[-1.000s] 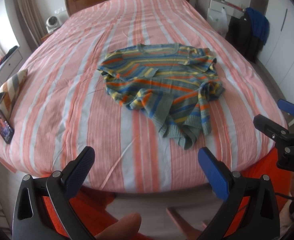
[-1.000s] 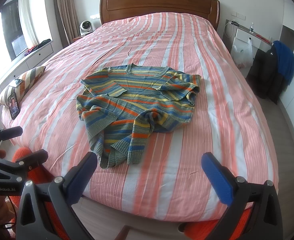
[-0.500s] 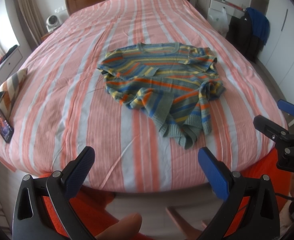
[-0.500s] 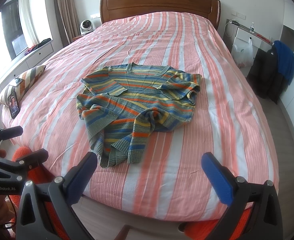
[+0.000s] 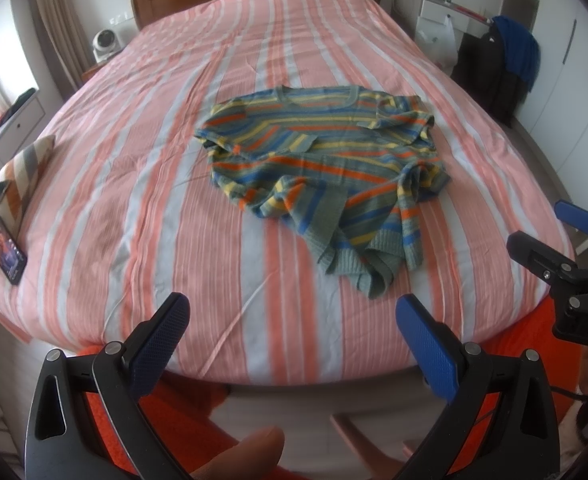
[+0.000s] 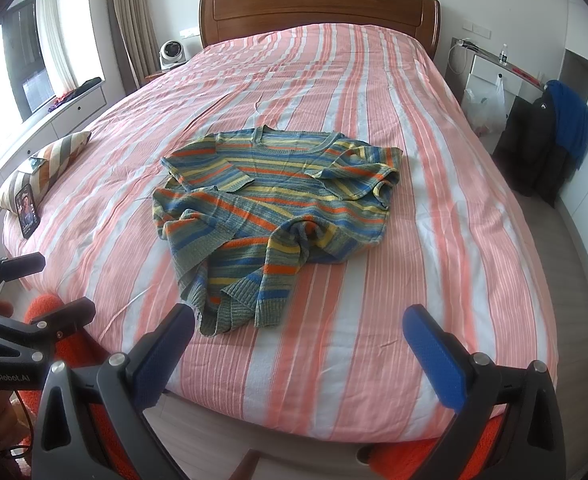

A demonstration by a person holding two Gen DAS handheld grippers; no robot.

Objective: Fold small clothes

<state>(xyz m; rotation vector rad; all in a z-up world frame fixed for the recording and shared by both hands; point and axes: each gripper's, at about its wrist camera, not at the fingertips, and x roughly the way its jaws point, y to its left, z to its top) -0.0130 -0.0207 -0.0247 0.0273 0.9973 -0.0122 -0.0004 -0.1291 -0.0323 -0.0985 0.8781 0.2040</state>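
Observation:
A small knit sweater [image 5: 326, 168] with blue, orange, yellow and green stripes lies crumpled in the middle of a bed; it also shows in the right wrist view [image 6: 277, 204]. Its neck points to the headboard, its hem and sleeves are bunched toward me. My left gripper [image 5: 294, 340] is open and empty above the bed's near edge, short of the sweater. My right gripper [image 6: 298, 348] is open and empty, just short of the sweater's near hem. Each gripper shows at the side of the other's view.
The bed has a pink and white striped sheet [image 5: 133, 200] and a wooden headboard [image 6: 318, 8]. A striped cushion [image 6: 45, 164] and a phone [image 6: 27, 210] lie at its left edge. A chair with dark clothes [image 6: 550, 140] stands on the right.
Both grippers have moved slightly forward and up over the bed's near edge. The sweater has not moved.

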